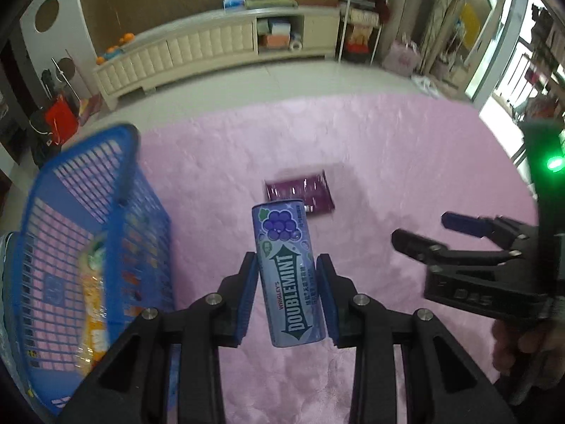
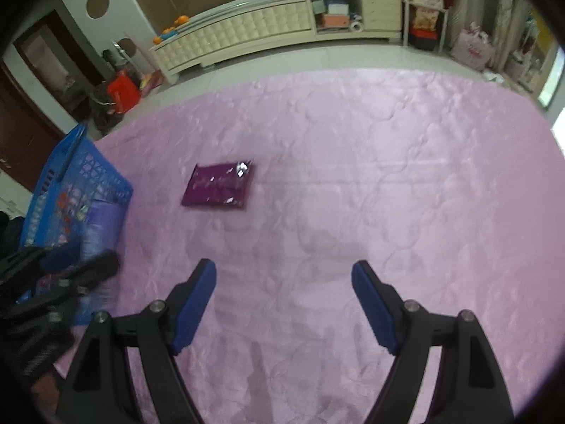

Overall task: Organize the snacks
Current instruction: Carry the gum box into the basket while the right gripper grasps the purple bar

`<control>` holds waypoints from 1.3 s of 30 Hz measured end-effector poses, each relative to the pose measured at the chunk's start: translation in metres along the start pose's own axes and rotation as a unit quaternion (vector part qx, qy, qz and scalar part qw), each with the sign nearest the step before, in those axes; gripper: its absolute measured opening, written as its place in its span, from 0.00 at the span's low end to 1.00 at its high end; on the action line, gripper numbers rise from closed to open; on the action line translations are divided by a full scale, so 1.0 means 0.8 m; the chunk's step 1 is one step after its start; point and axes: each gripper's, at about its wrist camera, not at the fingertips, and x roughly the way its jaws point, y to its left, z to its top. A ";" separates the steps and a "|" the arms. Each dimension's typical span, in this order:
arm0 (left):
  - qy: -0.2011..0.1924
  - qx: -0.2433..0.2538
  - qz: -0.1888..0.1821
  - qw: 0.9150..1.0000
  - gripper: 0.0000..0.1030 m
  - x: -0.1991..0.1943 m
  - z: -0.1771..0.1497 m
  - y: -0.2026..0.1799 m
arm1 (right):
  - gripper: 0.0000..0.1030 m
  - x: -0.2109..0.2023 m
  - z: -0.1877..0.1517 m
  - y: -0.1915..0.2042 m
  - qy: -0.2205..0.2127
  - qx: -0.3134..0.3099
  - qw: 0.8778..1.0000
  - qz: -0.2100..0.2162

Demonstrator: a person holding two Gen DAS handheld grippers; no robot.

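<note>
Your left gripper clamps the Doublemint can; your right gripper is spread wide with nothing in it.

The can stands nearly upright between your left blue pads, pinched at its lower half, above the pink quilt. Just left of it sits the blue basket, with an orange snack packet inside. Beyond the can, a purple snack pouch lies flat on the quilt, apart from the basket. Your right gripper hangs over bare quilt, to the right of the left one.
</note>
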 end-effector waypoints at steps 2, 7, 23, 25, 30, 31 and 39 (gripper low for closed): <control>-0.016 -0.003 -0.005 1.000 0.30 -0.020 0.005 0.007 | 0.81 0.002 0.006 0.011 0.007 0.000 1.000 0.003; -0.059 -0.009 -0.005 0.998 0.30 -0.060 0.017 0.044 | 0.83 0.017 0.018 0.038 0.016 -0.007 1.000 0.001; -0.056 -0.114 0.035 0.991 0.30 -0.049 -0.002 0.207 | 0.86 0.109 0.072 0.089 0.059 -0.003 0.998 -0.032; -0.047 -0.128 0.036 0.990 0.30 -0.039 -0.002 0.223 | 0.86 0.118 0.077 0.092 0.066 -0.002 0.997 -0.032; -0.015 -0.145 0.038 0.989 0.30 -0.009 -0.003 0.233 | 0.86 0.138 0.087 0.110 0.081 -0.015 0.996 -0.043; -0.008 -0.141 0.041 0.989 0.30 -0.004 -0.003 0.233 | 0.86 0.141 0.088 0.115 0.083 -0.018 0.995 -0.050; 0.028 -0.153 0.032 0.987 0.30 0.015 0.008 0.246 | 0.86 0.155 0.086 0.125 0.089 -0.029 0.994 -0.057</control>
